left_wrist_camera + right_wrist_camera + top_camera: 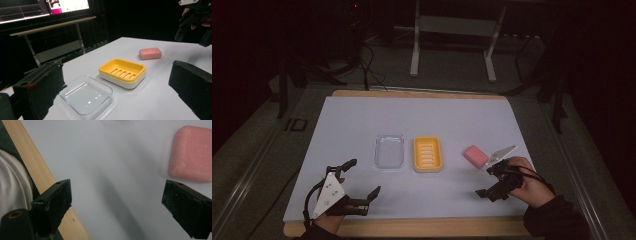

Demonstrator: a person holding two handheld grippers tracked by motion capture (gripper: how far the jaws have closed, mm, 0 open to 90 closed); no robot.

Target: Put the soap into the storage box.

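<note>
A: Grippers?
B: Left gripper (pixel 363 176) near-left, jaws wide apart, empty. Right gripper (pixel 493 176) near-right, jaws apart too, just near of pink soap (pixel 475 156).
A: Rest?
B: Clear lid (pixel 389 151) left of yellow soap dish (pixel 427 154), mid white table (pixel 362 120).

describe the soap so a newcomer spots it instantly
On the white table sheet, three things sit in a row: a clear tray, a yellow slotted soap dish and, rightmost, the soap. It lies bare on the sheet, just ahead of the right tool. It is the row's only pink, solid block.
</note>
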